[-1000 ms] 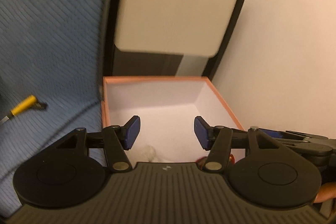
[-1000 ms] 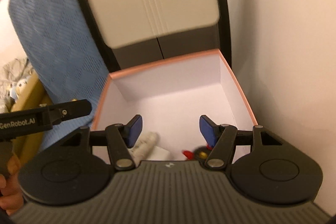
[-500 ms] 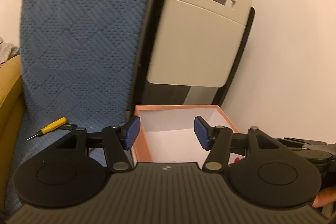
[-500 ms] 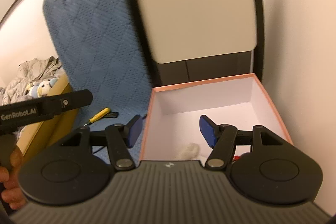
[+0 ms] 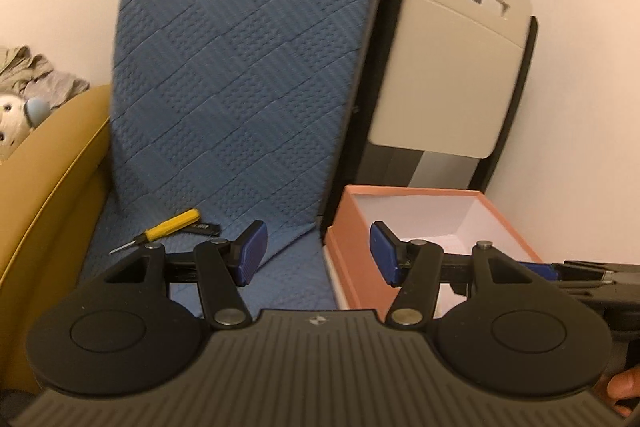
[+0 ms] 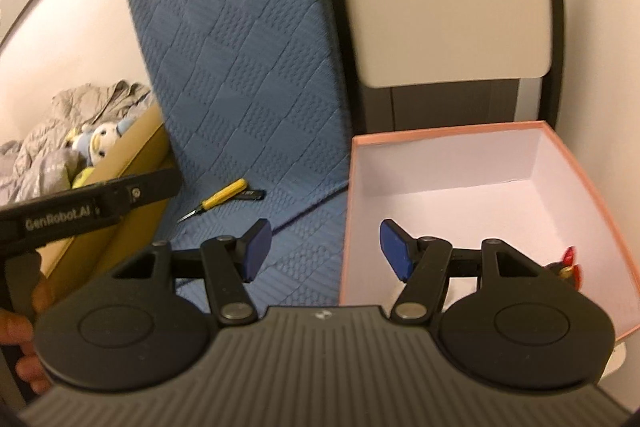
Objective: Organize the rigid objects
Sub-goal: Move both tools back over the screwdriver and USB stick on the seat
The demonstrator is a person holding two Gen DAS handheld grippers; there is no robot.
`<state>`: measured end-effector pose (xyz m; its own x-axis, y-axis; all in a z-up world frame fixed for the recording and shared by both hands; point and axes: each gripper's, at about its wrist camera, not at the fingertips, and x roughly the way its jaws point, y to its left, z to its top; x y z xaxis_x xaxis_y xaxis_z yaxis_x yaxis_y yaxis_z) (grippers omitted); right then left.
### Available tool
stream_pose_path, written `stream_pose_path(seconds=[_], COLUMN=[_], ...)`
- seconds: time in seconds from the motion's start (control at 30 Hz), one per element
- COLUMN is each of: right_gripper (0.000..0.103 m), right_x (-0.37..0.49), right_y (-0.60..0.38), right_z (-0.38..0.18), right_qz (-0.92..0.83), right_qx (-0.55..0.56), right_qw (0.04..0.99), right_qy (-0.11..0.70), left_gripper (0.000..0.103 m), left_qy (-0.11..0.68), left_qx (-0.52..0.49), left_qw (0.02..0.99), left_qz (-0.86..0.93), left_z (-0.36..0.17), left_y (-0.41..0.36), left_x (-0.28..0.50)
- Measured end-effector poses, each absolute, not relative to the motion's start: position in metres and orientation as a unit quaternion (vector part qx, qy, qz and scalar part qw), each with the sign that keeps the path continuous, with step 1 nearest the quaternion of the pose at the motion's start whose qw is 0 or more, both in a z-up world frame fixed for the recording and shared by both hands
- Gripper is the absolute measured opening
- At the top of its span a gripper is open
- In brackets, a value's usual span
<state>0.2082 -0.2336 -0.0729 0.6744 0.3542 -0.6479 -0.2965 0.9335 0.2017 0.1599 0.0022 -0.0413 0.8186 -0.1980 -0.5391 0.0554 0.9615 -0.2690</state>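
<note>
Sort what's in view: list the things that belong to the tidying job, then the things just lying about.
Job:
yellow screwdriver
small black item beside it
pink box
red and gold object in the box

Lying about:
blue quilted cushion
beige panel
plush toy
grey clothing

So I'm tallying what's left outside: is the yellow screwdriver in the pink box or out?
Out. The yellow screwdriver lies on the blue cushion, left of the pink box.
</note>
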Motion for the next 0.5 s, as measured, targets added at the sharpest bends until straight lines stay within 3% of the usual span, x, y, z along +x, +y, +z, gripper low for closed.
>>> stream_pose_path(seconds=[0.5], right_gripper=[0.063], right_x=[0.197], right_y=[-0.180], right_z=[-0.140], right_qz=[0.219], right_qx=[0.018], right_qw=[0.901], right_qy=[0.374], left_gripper=[0.063], left_qy=[0.330], left_qx=[-0.131], left_qw=[0.934], left_qz=[-0.026], left_z=[-0.110], left_y=[0.046], left_x=[0.149])
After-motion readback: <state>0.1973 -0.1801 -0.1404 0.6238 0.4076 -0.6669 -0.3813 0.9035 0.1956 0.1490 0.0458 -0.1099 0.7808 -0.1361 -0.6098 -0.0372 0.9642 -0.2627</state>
